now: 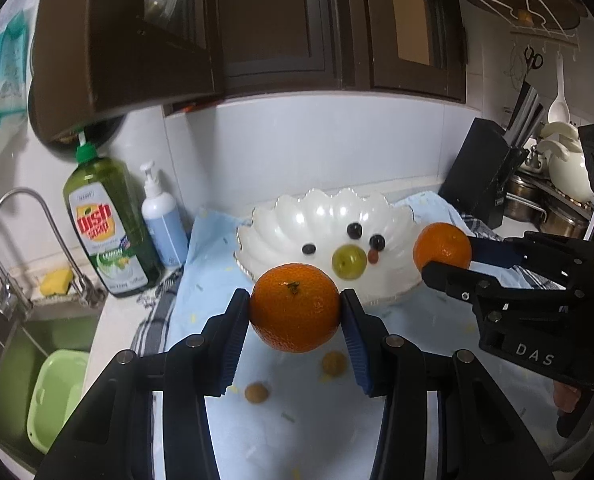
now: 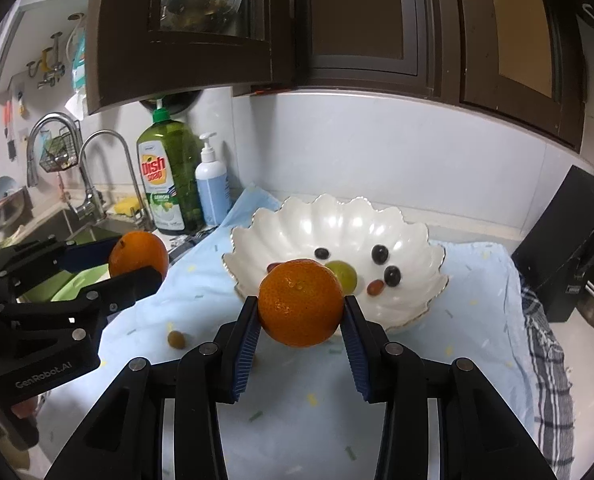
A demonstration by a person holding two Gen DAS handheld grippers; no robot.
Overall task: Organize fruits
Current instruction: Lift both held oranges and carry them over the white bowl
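Note:
My left gripper (image 1: 295,307) is shut on an orange tangerine (image 1: 295,307) held above the blue cloth, in front of the white scalloped bowl (image 1: 281,220). My right gripper (image 2: 301,308) is shut on a second tangerine (image 2: 301,308) just before the bowl (image 2: 409,240). Each gripper shows in the other view with its tangerine (image 1: 443,250) (image 2: 139,254). The bowl holds a green grape (image 1: 349,262), dark grapes (image 1: 354,231) and a small reddish fruit (image 1: 373,256). Two small yellowish fruits (image 1: 334,363) (image 1: 256,393) lie on the cloth; one shows in the right wrist view (image 2: 176,339).
A dish soap bottle (image 1: 105,220) and a white-blue pump bottle (image 1: 163,220) stand at the wall left of the bowl. A sink with faucet (image 1: 21,248) and a green tub (image 1: 53,396) is at the left. A black knife block (image 1: 485,172) and pots stand at the right.

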